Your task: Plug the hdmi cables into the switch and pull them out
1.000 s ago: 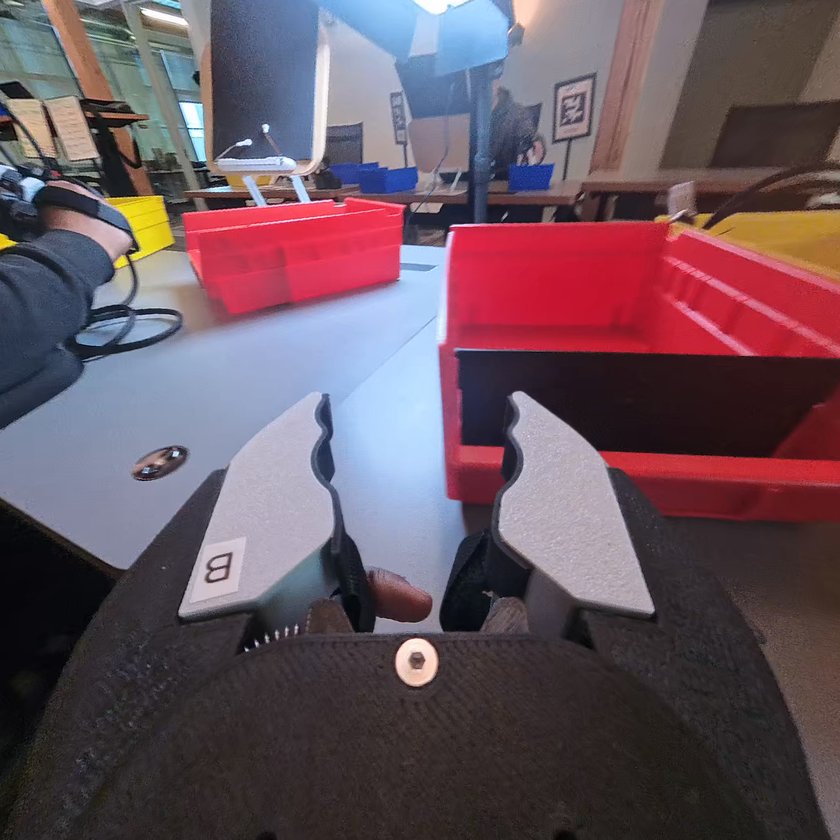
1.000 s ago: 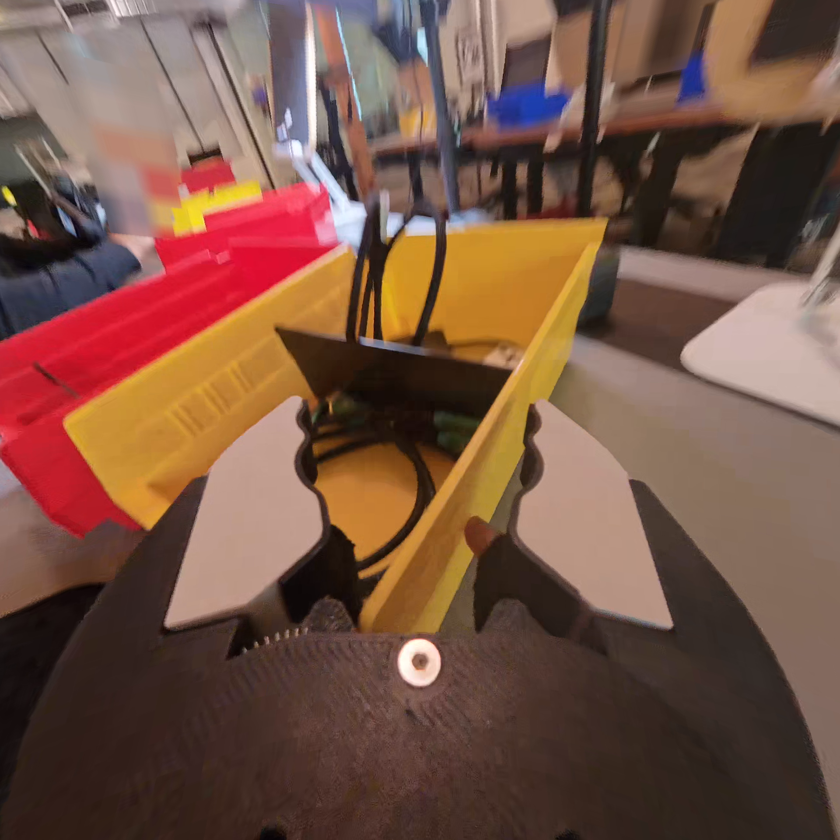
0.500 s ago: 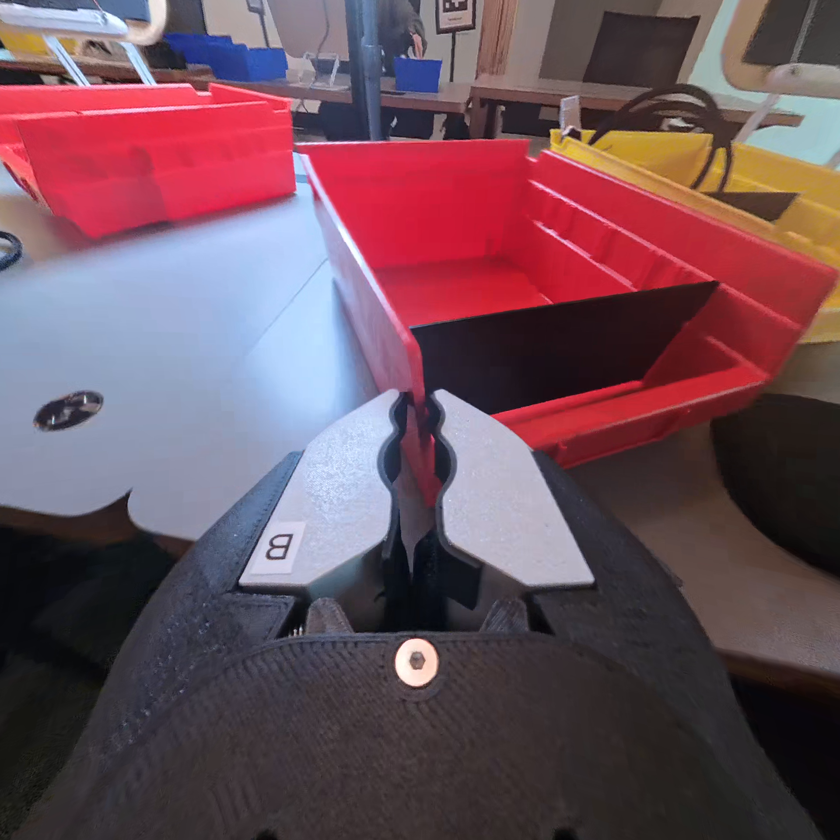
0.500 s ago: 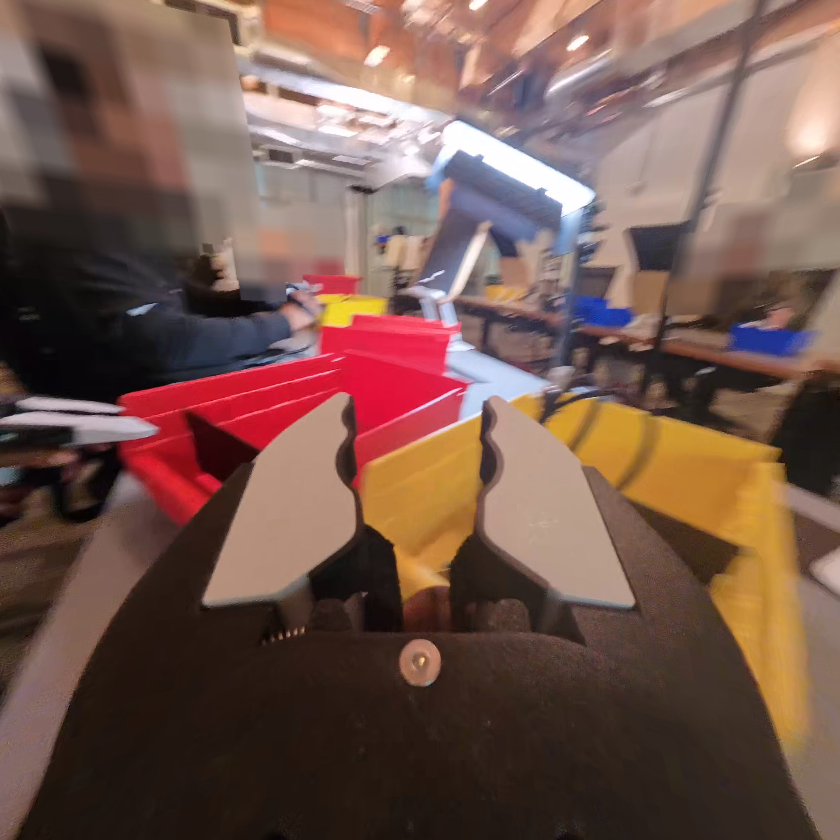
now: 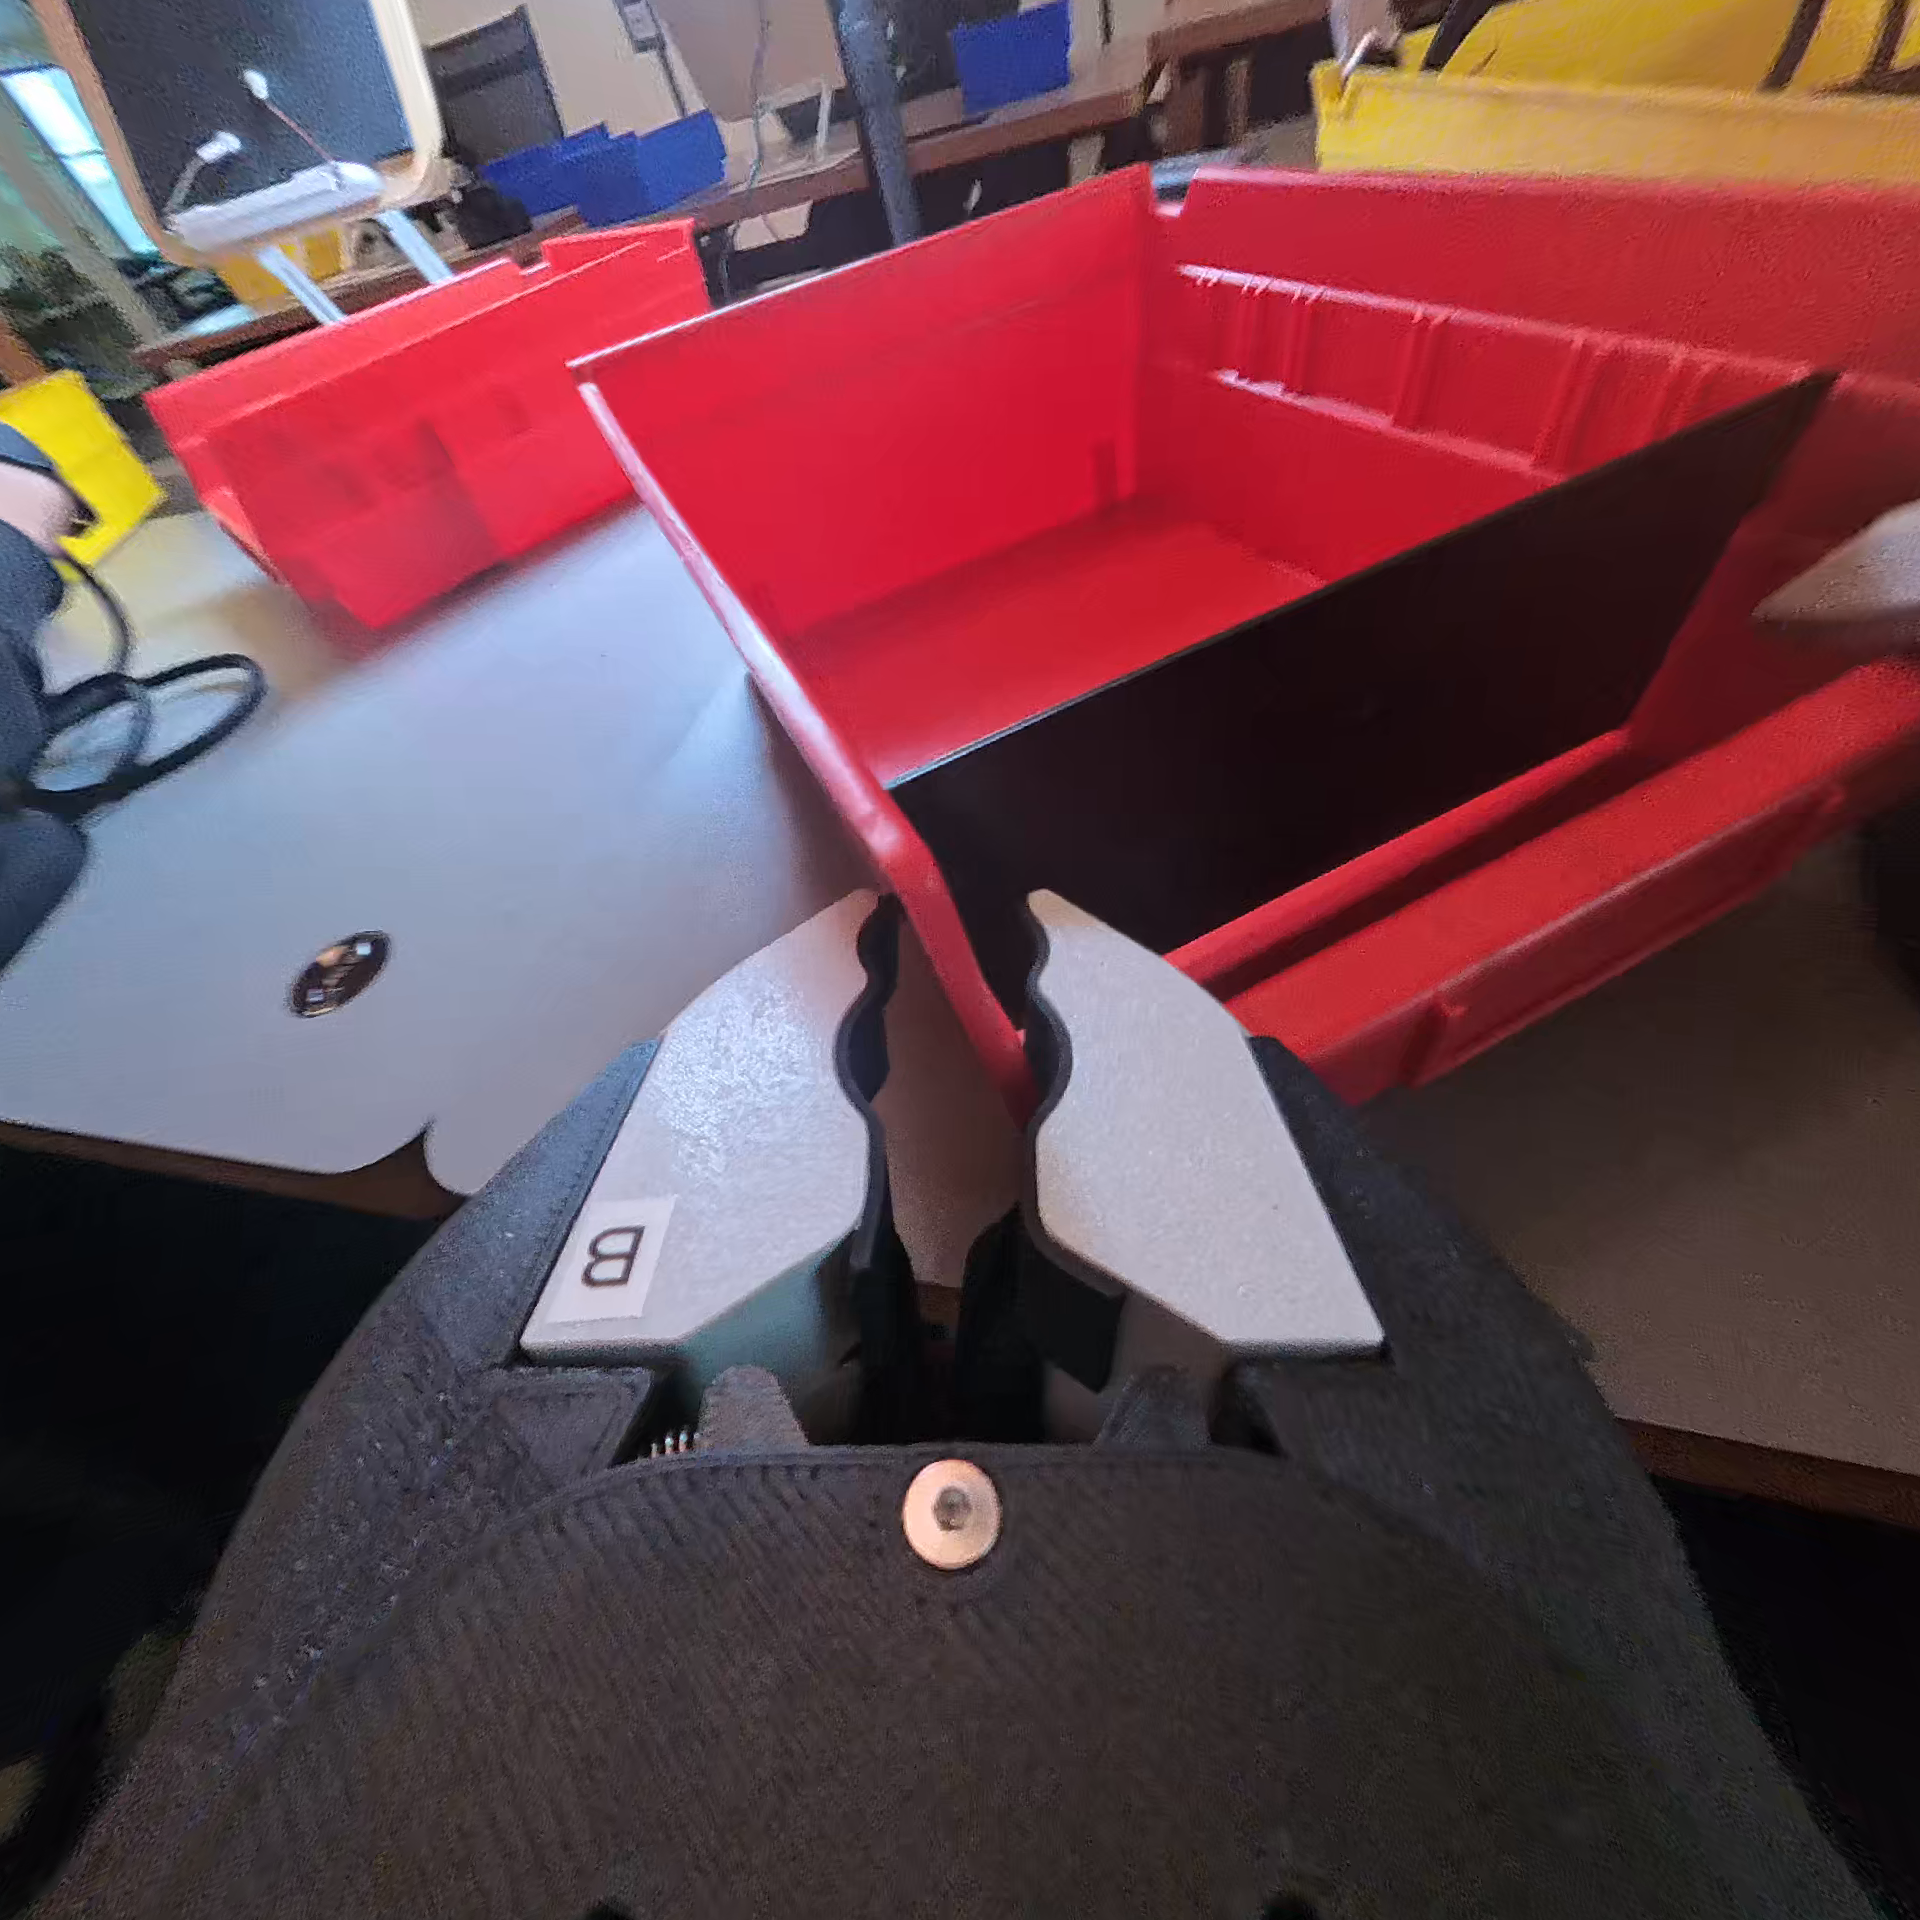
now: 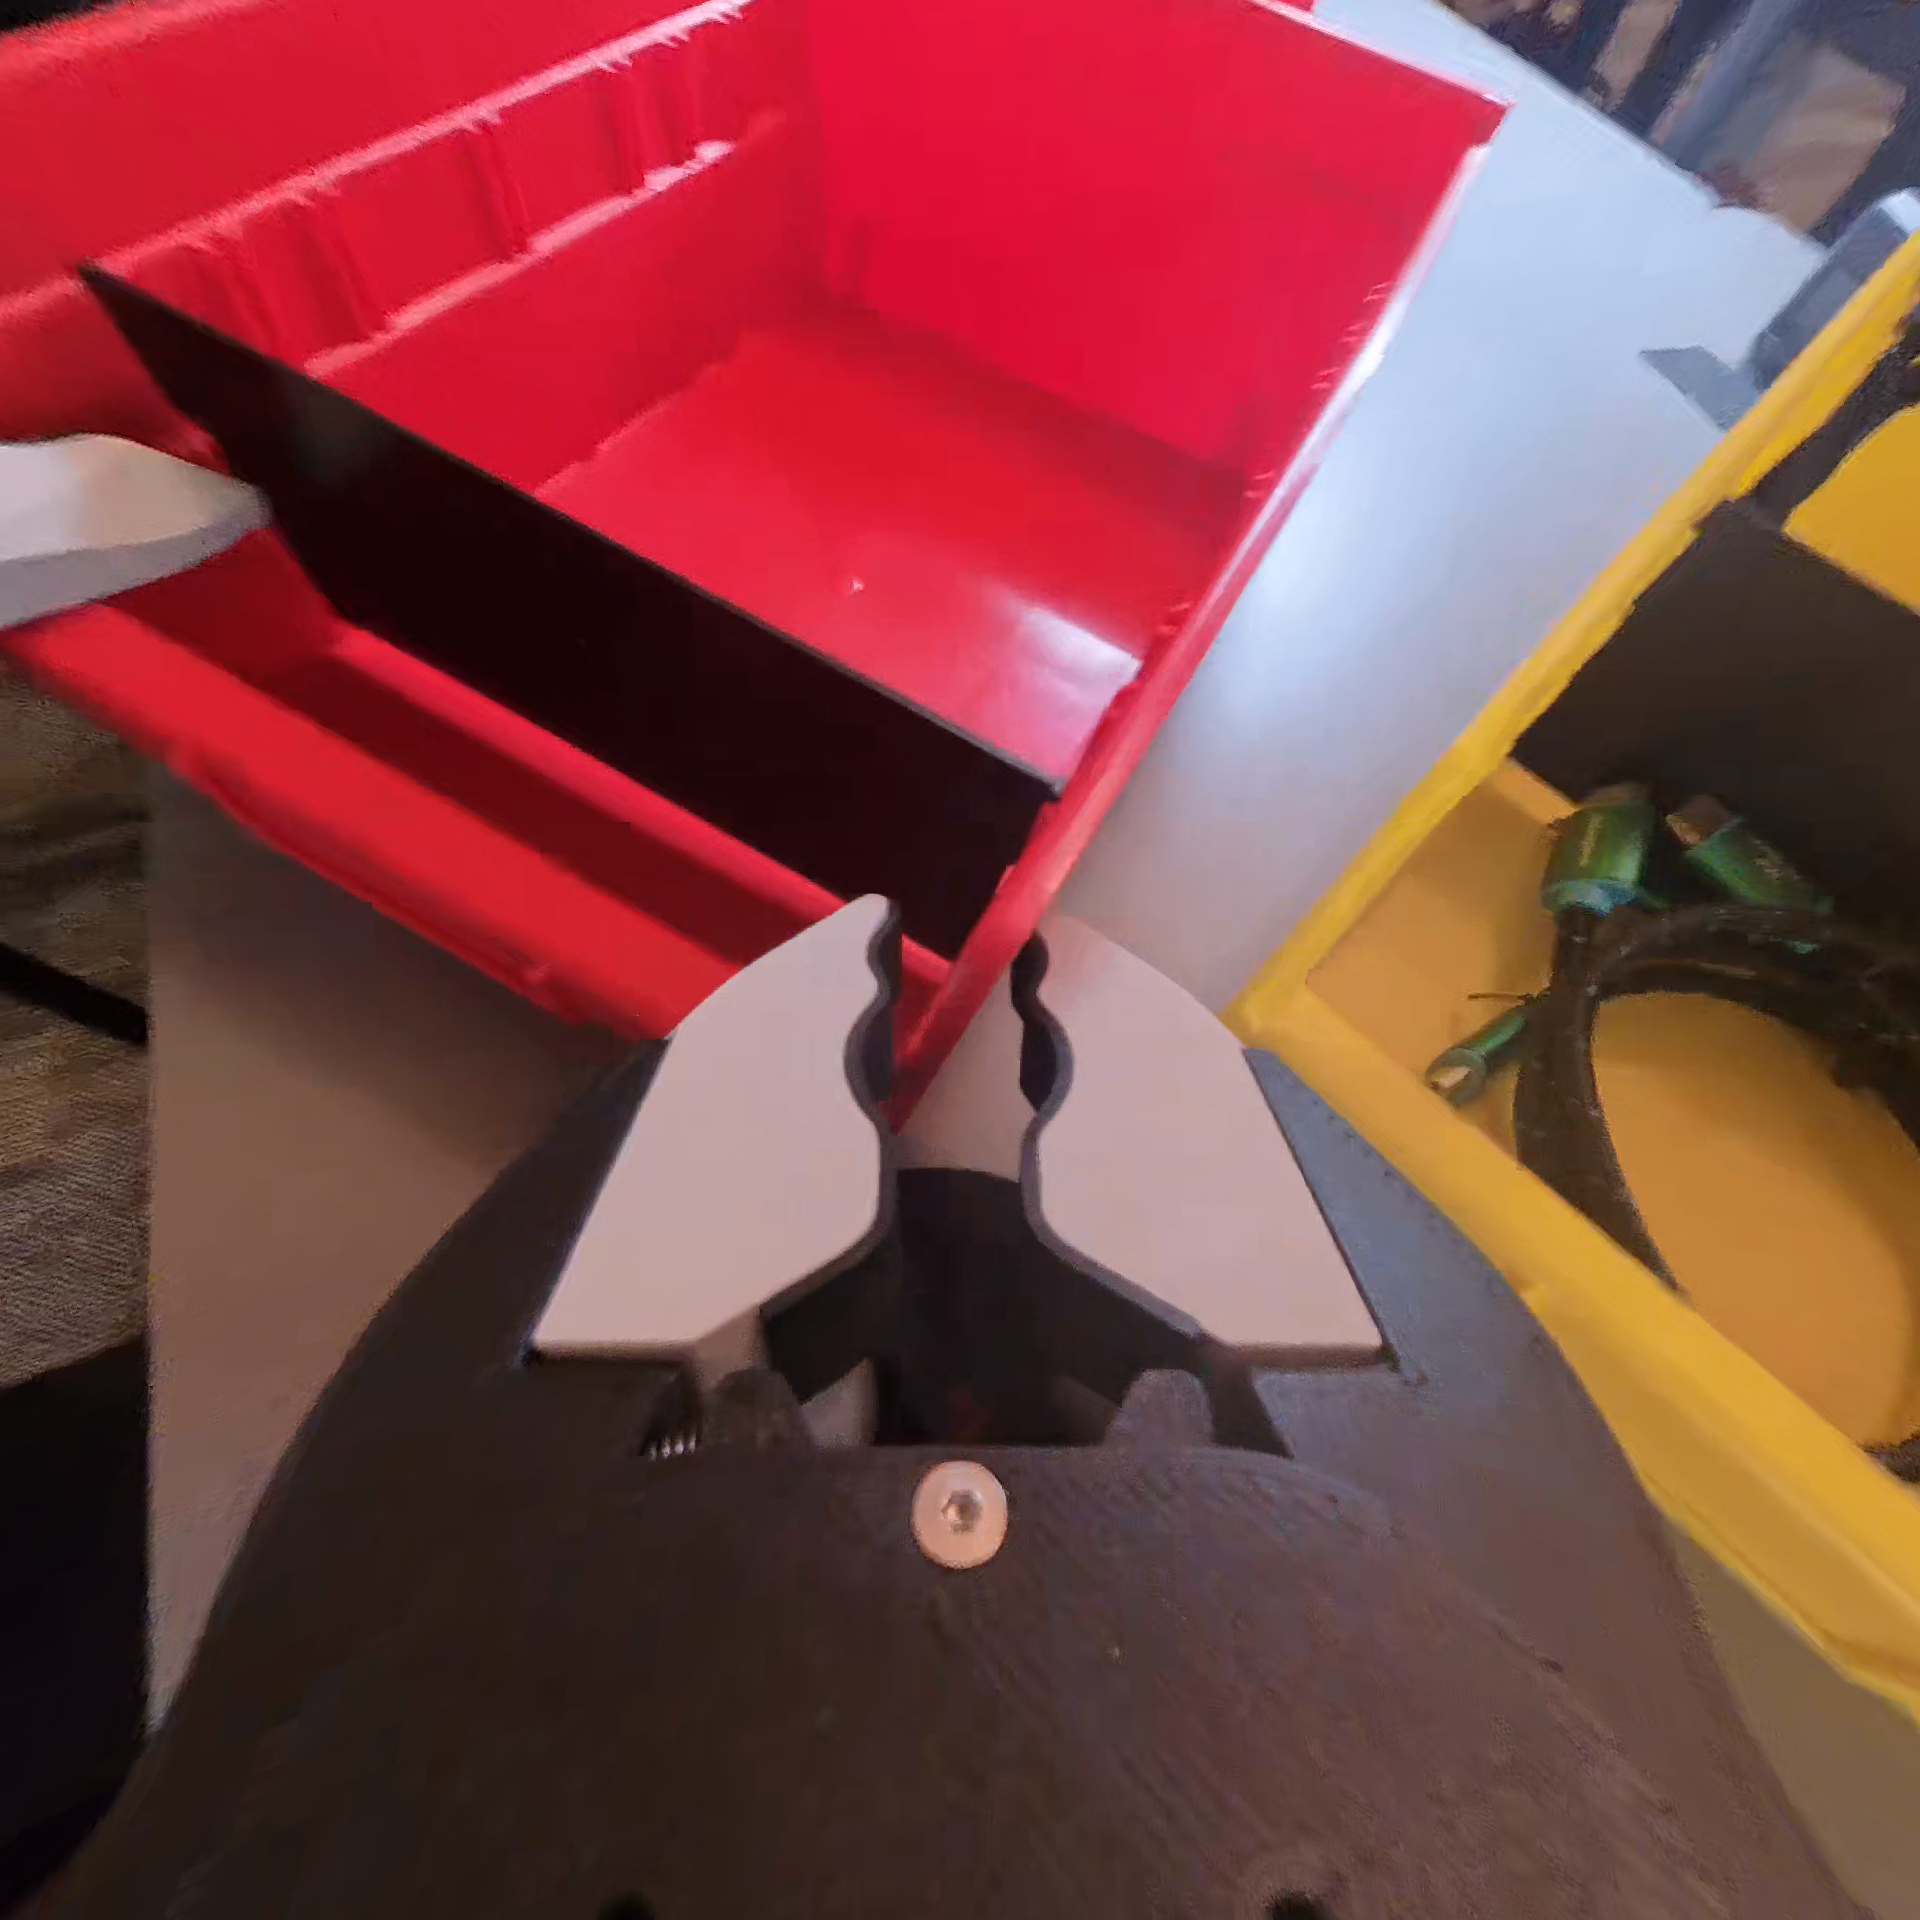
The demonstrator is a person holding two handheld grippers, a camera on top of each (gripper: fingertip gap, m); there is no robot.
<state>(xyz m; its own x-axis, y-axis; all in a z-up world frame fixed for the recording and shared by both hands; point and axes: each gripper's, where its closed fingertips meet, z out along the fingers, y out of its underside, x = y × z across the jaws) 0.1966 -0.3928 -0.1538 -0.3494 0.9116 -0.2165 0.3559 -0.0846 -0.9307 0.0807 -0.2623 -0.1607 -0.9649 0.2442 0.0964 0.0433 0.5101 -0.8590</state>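
Observation:
A red bin [image 5: 1039, 468] with a black divider [image 5: 1351, 727] sits in front of me and holds nothing. My left gripper [image 5: 956, 914] is shut on its left wall at the near corner. My right gripper [image 6: 956, 925] is shut on its right wall [image 6: 1039, 208] at the near corner. Each gripper's grey finger shows at the edge of the other's view. HDMI cables [image 6: 1714, 956] with green plugs [image 6: 1600, 852] lie coiled in a yellow bin [image 6: 1558, 1351] to the right. No switch is in view.
A second red bin [image 5: 416, 447] stands at the back left. A person's sleeve [image 5: 21, 623] and a black cable loop [image 5: 156, 707] are at the far left. The grey table [image 5: 520, 831] has a metal grommet [image 5: 338, 958], and its front edge lies just under my grippers.
My right gripper swung from the yellow bin to the red bin's right wall and closed on it. My left gripper stays on the left wall, with its jaws a little wider.

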